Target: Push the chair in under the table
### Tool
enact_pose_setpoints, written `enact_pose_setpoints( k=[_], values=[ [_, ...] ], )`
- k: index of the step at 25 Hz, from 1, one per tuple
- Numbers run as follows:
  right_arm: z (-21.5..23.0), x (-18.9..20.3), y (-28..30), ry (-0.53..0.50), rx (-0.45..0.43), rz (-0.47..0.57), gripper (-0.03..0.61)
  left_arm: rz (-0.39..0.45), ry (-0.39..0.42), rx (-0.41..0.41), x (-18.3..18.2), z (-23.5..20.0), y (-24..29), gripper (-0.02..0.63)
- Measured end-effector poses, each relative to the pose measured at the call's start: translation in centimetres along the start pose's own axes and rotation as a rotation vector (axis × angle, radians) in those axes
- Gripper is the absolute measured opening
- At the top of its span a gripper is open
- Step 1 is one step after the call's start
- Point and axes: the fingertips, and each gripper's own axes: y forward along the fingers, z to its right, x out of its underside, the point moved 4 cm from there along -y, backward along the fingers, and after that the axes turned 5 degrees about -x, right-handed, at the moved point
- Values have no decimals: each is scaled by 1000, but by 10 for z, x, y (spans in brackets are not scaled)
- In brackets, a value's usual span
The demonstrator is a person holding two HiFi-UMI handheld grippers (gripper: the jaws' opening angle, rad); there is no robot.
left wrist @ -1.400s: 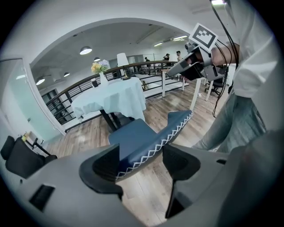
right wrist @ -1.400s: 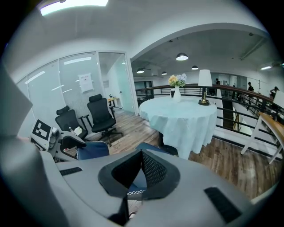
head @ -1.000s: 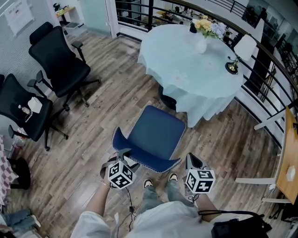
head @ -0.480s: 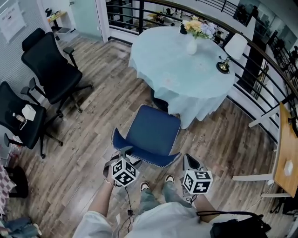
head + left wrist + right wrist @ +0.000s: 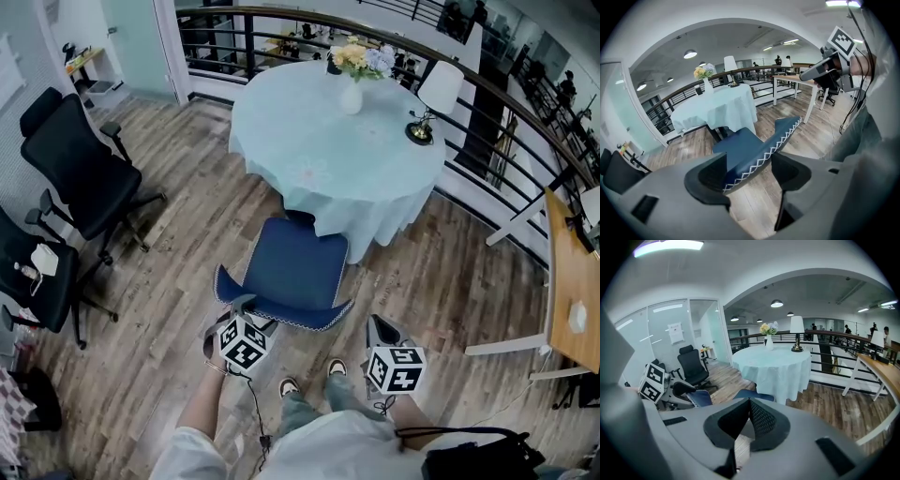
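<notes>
Blue chair [image 5: 295, 267] before round table [image 5: 309, 122]
Our left claw [image 5: 749, 171] grips its backrest edge; our right claw [image 5: 749, 413] is closed, empty, beside it.

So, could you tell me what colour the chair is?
The chair is dark blue with white zigzag edging; left gripper view.

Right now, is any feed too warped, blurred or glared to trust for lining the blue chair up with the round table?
Head view: sharp and evenly lit, only the edges bow; blue chair and table read fine. Left gripper view: strong fisheye, black corners, left gripper fills the lower half. Right gripper view: same fisheye, ceiling light blown out, table clear.
</notes>
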Motion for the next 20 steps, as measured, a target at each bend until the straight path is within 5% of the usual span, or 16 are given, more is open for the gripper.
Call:
enact_pose_setpoints(
  k=[20],
  values=[
    [27, -2, -3, 38, 42, 3, 17, -23, -21, 2, -43, -15, 39, 302]
  ],
)
